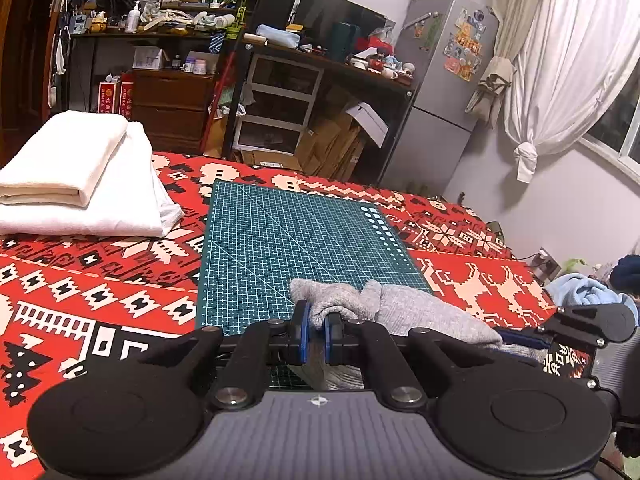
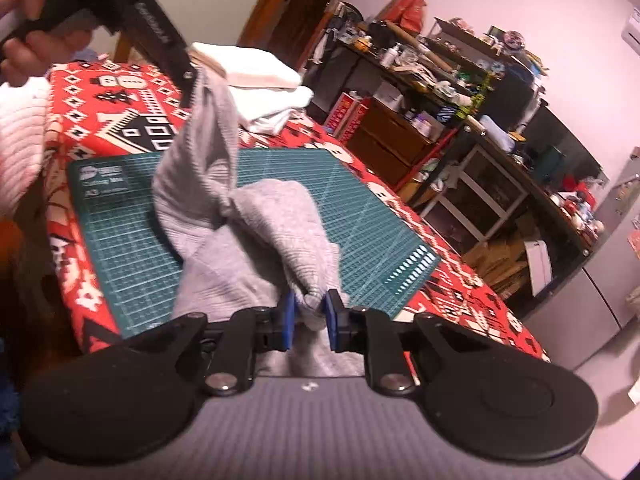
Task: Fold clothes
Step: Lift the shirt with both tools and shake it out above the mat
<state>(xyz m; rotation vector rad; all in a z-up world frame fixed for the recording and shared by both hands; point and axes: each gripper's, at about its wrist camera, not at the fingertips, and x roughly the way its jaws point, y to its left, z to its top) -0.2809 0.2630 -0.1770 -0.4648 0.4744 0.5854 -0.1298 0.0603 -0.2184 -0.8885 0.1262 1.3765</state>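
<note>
1. Left hand-held gripper (image 1: 316, 330): nearest the lens, blue pads pinched closed on a bunched edge of the grey garment (image 1: 404, 308).
2. Right hand-held gripper (image 2: 311, 316): likewise clamped on another bunch of that garment, which hung twisted between the two grips above the near part of the green cutting mat (image 1: 296, 236).
3. Handling, as judged: soft ribbed knit, light, limp, not fragile; apt to twist and sag. Best held at corners or hem edges, spread flat before folding.
4. Surroundings: red patterned cloth (image 1: 100, 280) covering the surface; folded white towels (image 1: 80, 176) stacked at the far left, well apart from the mat.
5. Obstructions: none on the mat; the garment's own twist appeared the chief hindrance.
</note>
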